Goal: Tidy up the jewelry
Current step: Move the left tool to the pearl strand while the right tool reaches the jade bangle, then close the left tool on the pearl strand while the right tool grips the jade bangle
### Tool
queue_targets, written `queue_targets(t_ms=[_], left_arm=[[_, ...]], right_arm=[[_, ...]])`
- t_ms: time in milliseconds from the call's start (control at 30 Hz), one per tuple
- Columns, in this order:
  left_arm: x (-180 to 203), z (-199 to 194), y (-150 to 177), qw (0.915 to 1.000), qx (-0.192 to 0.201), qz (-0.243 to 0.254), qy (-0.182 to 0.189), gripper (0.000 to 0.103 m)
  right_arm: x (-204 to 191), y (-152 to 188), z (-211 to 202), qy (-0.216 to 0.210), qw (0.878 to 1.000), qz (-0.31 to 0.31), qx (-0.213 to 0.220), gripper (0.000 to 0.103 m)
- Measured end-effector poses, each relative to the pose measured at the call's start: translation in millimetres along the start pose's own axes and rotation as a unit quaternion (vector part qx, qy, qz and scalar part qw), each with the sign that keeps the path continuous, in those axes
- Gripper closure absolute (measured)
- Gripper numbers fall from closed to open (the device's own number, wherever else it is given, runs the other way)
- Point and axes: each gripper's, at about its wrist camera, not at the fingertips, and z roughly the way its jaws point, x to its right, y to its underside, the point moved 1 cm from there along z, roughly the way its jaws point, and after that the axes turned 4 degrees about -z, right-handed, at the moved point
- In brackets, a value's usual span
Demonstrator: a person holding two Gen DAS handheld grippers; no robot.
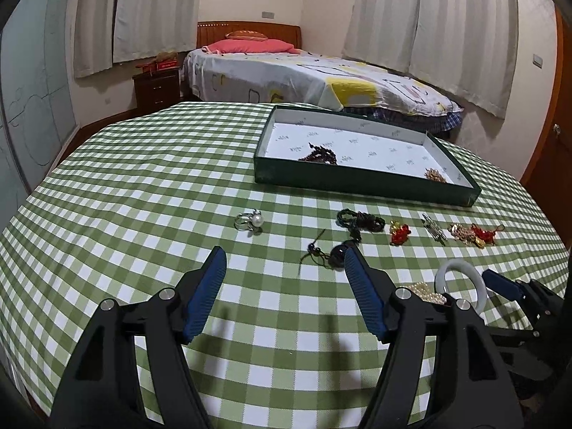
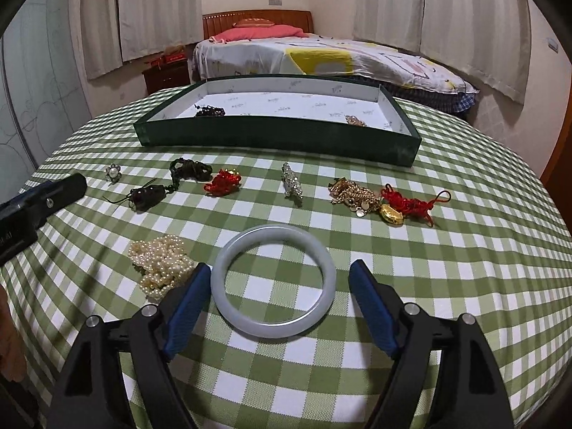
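A green tray (image 1: 357, 180) (image 2: 271, 136) with a white floor sits at the far side of the checked table and holds a dark bead string (image 2: 210, 111) and a gold piece (image 2: 355, 120). Loose jewelry lies in front of it: a pearl ring (image 1: 250, 220) (image 2: 113, 172), a dark cord pendant (image 1: 338, 250) (image 2: 146, 195), a red knot (image 2: 223, 181), a silver brooch (image 2: 292, 180), a gold chain (image 2: 354, 193) and a pearl strand (image 2: 161, 266). My right gripper (image 2: 277, 282) is open around a pale jade bangle (image 2: 273, 280) (image 1: 461, 279). My left gripper (image 1: 284, 268) is open and empty, near the pendant.
A green-and-white checked cloth (image 1: 143, 186) covers the table. A red tassel with a gold ingot (image 2: 407, 207) lies at the right. A bed (image 1: 286, 68) and a dark nightstand (image 1: 155, 87) stand beyond the table. The left gripper shows at the left edge of the right wrist view (image 2: 39, 200).
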Motion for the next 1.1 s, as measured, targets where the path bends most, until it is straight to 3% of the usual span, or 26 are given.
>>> queue_targets(t_ms=[833,933,1100], left_arm=[[79.5,15.2,25.7,0.9949,-0.036,0.077,0.053,0.035],[82.5,21.9,28.4,0.9939,-0.051,0.079,0.057,0.038],[84.4,26.5,31.9,0.9922,-0.060,0.086,0.067,0.054]], right_arm=[[68.6,9.3,-27.9,0.036,0.997,0.069,0.021,0.034],[69.5,9.6,-27.2,0.032,0.997,0.072,0.021,0.034],[68.3,10.2,-26.7,0.029,0.997,0.070,0.021,0.034]])
